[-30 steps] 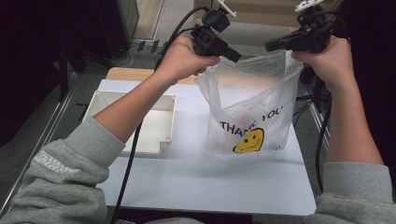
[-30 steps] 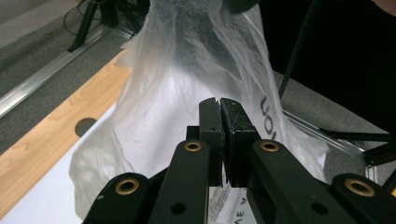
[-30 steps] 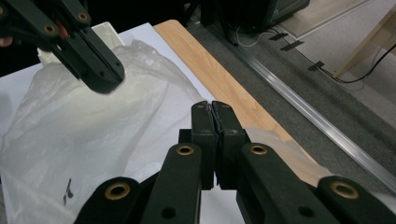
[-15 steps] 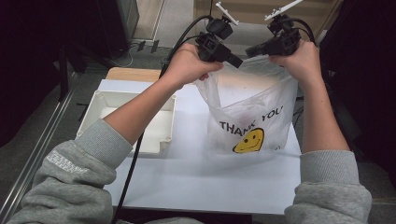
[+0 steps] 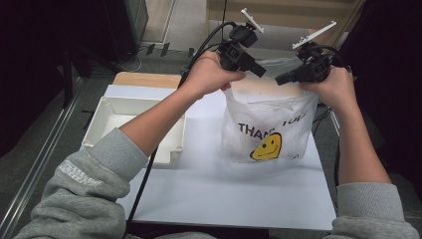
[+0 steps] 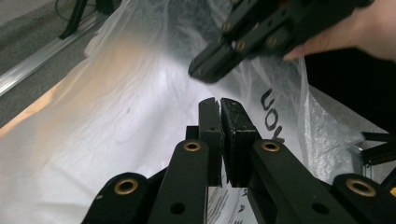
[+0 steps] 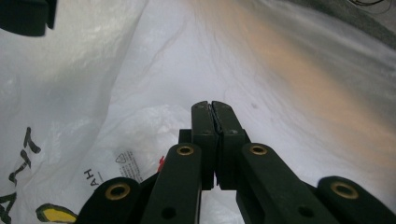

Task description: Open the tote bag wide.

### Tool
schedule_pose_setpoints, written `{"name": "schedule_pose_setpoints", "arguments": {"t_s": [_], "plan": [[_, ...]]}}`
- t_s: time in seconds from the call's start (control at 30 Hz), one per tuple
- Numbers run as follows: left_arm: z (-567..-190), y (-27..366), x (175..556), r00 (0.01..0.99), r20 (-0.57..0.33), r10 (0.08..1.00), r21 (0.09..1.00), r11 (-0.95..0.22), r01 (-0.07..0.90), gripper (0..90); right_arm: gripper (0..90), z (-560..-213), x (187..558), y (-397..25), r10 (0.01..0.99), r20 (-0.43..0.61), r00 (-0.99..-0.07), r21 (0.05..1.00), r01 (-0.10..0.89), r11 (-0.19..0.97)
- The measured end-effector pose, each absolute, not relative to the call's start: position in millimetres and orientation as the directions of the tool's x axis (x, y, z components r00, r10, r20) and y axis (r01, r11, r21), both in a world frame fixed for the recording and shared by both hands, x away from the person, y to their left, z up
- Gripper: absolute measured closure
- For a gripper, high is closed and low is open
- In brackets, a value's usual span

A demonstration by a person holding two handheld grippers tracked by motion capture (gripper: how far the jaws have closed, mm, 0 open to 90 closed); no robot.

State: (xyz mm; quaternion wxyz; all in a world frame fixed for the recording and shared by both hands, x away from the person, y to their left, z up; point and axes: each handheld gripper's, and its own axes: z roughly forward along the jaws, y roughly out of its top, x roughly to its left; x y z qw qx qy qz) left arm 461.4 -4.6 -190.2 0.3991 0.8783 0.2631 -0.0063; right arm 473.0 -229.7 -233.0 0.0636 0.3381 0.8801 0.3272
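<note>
We are holding the plastic bag [image 5: 268, 129] up by its top edge above the white table [image 5: 224, 199], with the left gripper [image 5: 260, 71] and the right gripper [image 5: 279, 78] standing near each other over its mouth. In both gripper views the jaws are pressed together, most likely pinching thin film of the bag, one on each side. We are judging that the lifting is done, and closing or tying the top is left; the white tray [image 5: 114, 119] is lying beside, untouched.

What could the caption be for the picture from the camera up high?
Two hand-held grippers, left gripper and right gripper, hold up a smiley-face plastic bag beside a white tray.
</note>
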Motion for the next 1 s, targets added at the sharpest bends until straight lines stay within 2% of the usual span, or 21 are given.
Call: {"name": "schedule_pose_setpoints", "arguments": {"t_s": [0.1,0.23,0.7,0.73,1.0], "plan": [[-184,-21,462,0.870,-0.204,0.449,0.718,-0.536,0.444,87.5,90.0,-236,467,-238,0.643,0.106,-0.758,0.626,0.553,0.549],[-193,-27,472,0.855,-0.217,0.472,0.694,-0.541,0.475,87.4,90.0,-239,461,-244,0.657,0.116,-0.745,0.620,0.571,0.537],[-237,-14,460,0.858,-0.266,0.439,0.653,-0.573,0.495,87.1,90.0,-259,433,-265,0.694,0.122,-0.709,0.607,0.607,0.513],[-243,-12,456,0.865,-0.248,0.437,0.656,-0.581,0.482,87.0,90.0,-263,429,-267,0.700,0.123,-0.703,0.605,0.613,0.509],[-269,-4,449,0.844,-0.276,0.461,0.621,-0.584,0.522,87.0,90.0,-277,417,-277,0.714,0.146,-0.685,0.602,0.634,0.485]]}}
